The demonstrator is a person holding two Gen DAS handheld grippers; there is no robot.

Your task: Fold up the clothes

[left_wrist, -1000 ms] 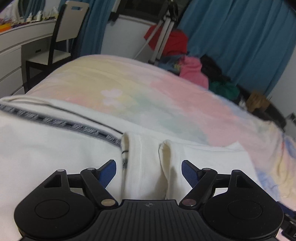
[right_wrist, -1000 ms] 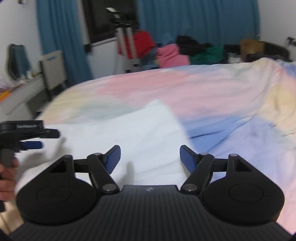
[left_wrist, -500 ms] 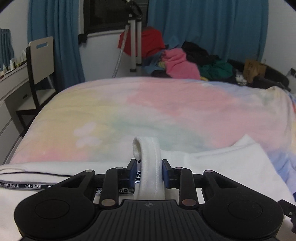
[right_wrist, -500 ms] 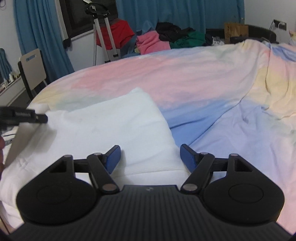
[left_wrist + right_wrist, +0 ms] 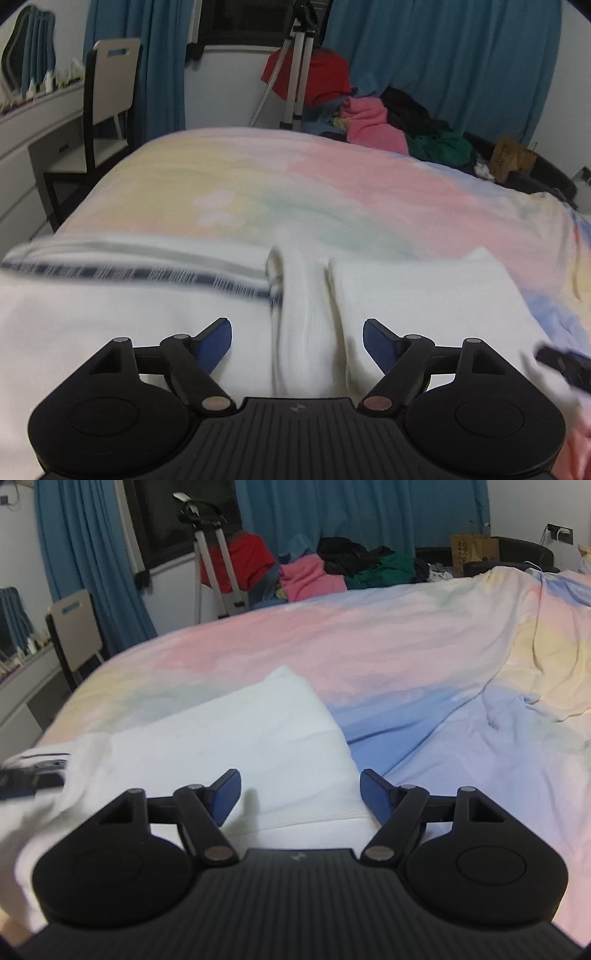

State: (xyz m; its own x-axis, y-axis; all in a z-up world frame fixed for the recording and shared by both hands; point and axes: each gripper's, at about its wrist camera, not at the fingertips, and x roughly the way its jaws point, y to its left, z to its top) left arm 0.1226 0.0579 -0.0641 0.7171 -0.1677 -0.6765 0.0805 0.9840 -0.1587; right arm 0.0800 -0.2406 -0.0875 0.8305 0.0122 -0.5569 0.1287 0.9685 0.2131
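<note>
At far left a chair stands by a desk. The white garment lies on the pastel bedspread. The left gripper hangs spread wide over its raised ridge, gripping nothing. A tripod and heaped clothes stand beyond. The right gripper, likewise spread and empty, hovers over the garment's folded corner.

The garment lay on the near end of the bed. Behind the bed stood a tripod, with a heap of clothes to its right. A chair stood left of the bed.
</note>
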